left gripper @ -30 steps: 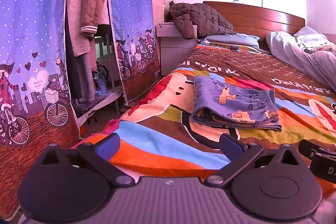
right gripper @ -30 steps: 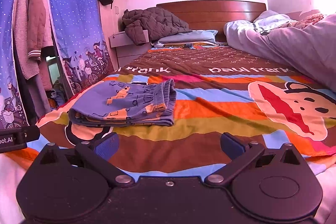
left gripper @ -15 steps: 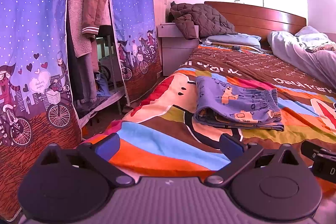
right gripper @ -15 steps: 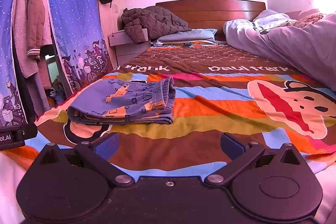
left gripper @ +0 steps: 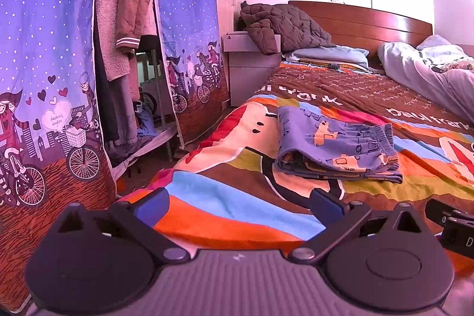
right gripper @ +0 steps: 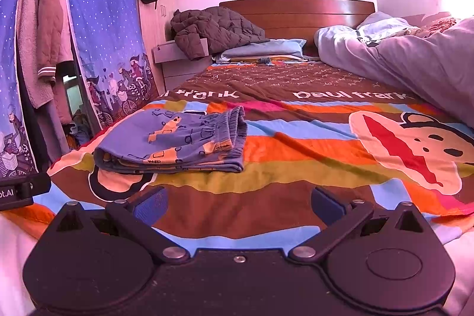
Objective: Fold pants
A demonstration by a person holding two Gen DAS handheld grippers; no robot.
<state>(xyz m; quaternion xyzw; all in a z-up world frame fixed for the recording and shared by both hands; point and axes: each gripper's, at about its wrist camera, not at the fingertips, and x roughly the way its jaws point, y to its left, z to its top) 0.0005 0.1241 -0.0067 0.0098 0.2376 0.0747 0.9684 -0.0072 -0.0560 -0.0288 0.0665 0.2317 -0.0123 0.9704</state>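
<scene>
Bright, pink-violet-tinted daylight enters from the right, overexposing the upper right corner. Fisheye bending curves the edges; focus stays sharp.

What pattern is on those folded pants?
The pants are blue with orange cartoon prints; right wrist view shows it best.

Pants (right gripper: 174,139) are blue with orange cartoon prints; the bedspread (right gripper: 299,144) carries orange, blue, green and brown stripes; the curtain (left gripper: 44,55) is blue, white-dotted, with cyclists; the headboard (right gripper: 296,11) is reddish-brown
</scene>
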